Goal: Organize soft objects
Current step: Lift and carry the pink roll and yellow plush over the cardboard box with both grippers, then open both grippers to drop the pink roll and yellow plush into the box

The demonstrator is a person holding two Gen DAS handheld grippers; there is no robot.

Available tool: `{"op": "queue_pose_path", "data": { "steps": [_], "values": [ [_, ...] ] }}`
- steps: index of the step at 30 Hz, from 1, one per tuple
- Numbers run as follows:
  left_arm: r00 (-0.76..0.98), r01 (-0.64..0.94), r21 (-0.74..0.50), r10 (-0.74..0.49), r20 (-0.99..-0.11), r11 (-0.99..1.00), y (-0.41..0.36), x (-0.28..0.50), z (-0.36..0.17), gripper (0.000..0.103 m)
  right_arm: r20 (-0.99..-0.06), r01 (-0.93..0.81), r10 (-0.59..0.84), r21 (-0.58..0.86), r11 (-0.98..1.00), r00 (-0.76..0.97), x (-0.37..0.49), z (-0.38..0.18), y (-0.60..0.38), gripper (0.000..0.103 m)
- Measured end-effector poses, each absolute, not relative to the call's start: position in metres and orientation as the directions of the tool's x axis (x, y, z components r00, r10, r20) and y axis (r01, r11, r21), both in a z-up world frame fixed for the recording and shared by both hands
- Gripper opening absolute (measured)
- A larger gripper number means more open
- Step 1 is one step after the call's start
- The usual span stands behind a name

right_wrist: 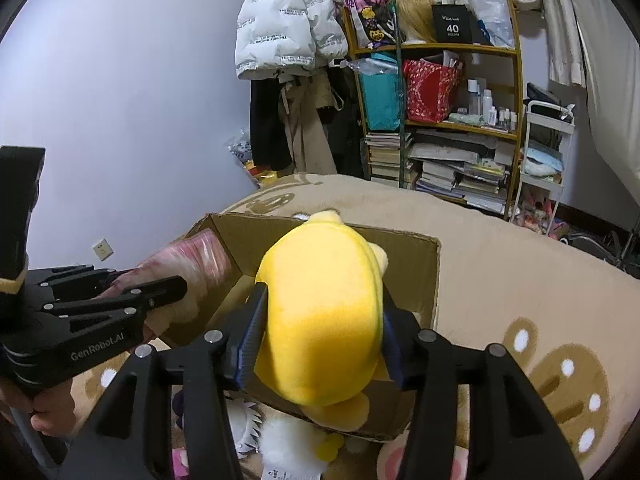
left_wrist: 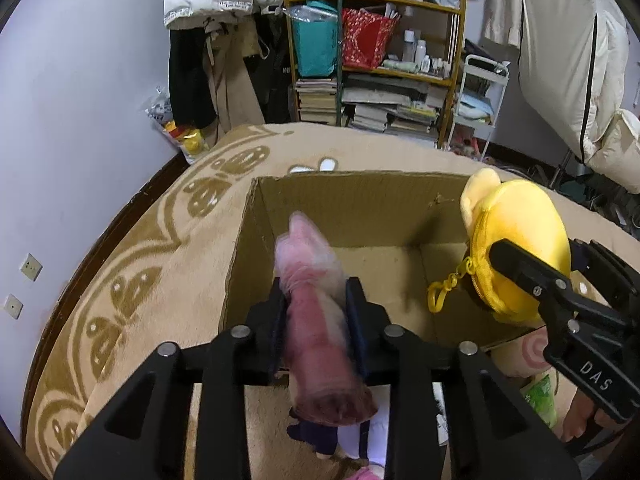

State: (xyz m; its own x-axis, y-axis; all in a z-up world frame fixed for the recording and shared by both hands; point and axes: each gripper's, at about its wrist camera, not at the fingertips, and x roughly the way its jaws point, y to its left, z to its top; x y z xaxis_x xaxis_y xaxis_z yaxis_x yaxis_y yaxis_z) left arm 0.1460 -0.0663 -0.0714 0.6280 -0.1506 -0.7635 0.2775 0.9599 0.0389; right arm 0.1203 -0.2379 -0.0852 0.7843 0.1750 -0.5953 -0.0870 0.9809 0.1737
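While my left gripper (left_wrist: 316, 320) clamps the pink plush (left_wrist: 316, 304), my right gripper (right_wrist: 320, 336) grips the yellow plush (right_wrist: 320, 320) at frame centre above the cardboard box (left_wrist: 360, 208).

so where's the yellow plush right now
The yellow plush is clamped in the right gripper, held over the near right corner of the open cardboard box, to the right of the pink plush in the left gripper.
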Motion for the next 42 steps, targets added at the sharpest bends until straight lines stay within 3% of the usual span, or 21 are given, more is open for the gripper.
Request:
{"op": "queue_pose_path", "data": {
  "steps": [1, 3, 6, 8, 15, 22, 24, 26, 42],
  "values": [
    [0.634, 0.271, 0.045, -0.143, -0.76, 0.961, -0.065, 0.145, -0.071, 0.037, -0.599, -0.086, 0.176, 0.176, 0.981, 0.781, 0.121, -0.086, -0.238, 0.056],
    [0.649, 0.258, 0.061, -0.126, -0.751, 0.964, -0.063, 0.142, -0.068, 0.055, -0.603, -0.085, 0.18, 0.182, 0.98, 0.777, 0.121, -0.087, -0.239, 0.057],
    [0.663, 0.249, 0.075, -0.113, -0.74, 0.966, -0.061, 0.139, -0.063, 0.058, -0.602, -0.083, 0.185, 0.192, 0.978, 0.777, 0.121, -0.087, -0.239, 0.059],
    [0.654, 0.242, 0.069, -0.11, -0.748, 0.968, -0.059, 0.139, -0.062, 0.064, -0.599, -0.08, 0.186, 0.199, 0.977, 0.779, 0.12, -0.085, -0.241, 0.072],
    [0.658, 0.223, 0.081, -0.089, -0.747, 0.971, -0.051, 0.127, -0.055, 0.073, -0.589, -0.057, 0.188, 0.234, 0.971, 0.786, 0.109, -0.076, -0.244, 0.091],
    [0.66, 0.22, 0.079, -0.089, -0.746, 0.972, -0.043, 0.103, -0.04, 0.086, -0.583, -0.052, 0.197, 0.256, 0.965, 0.788, 0.089, -0.062, -0.244, 0.094],
    [0.663, 0.219, 0.078, -0.089, -0.743, 0.973, -0.041, 0.096, -0.037, 0.095, -0.589, -0.05, 0.194, 0.251, 0.967, 0.785, 0.082, -0.06, -0.243, 0.097],
    [0.662, 0.222, 0.081, -0.089, -0.744, 0.972, -0.039, 0.088, -0.033, 0.096, -0.592, -0.044, 0.188, 0.249, 0.967, 0.784, 0.074, -0.057, -0.242, 0.101],
    [0.552, 0.269, 0.096, -0.071, -0.831, 0.958, -0.029, 0.037, -0.032, 0.096, -0.691, 0.026, 0.158, 0.248, 0.968, 0.705, 0.021, -0.063, -0.248, 0.102]
  ]
}}
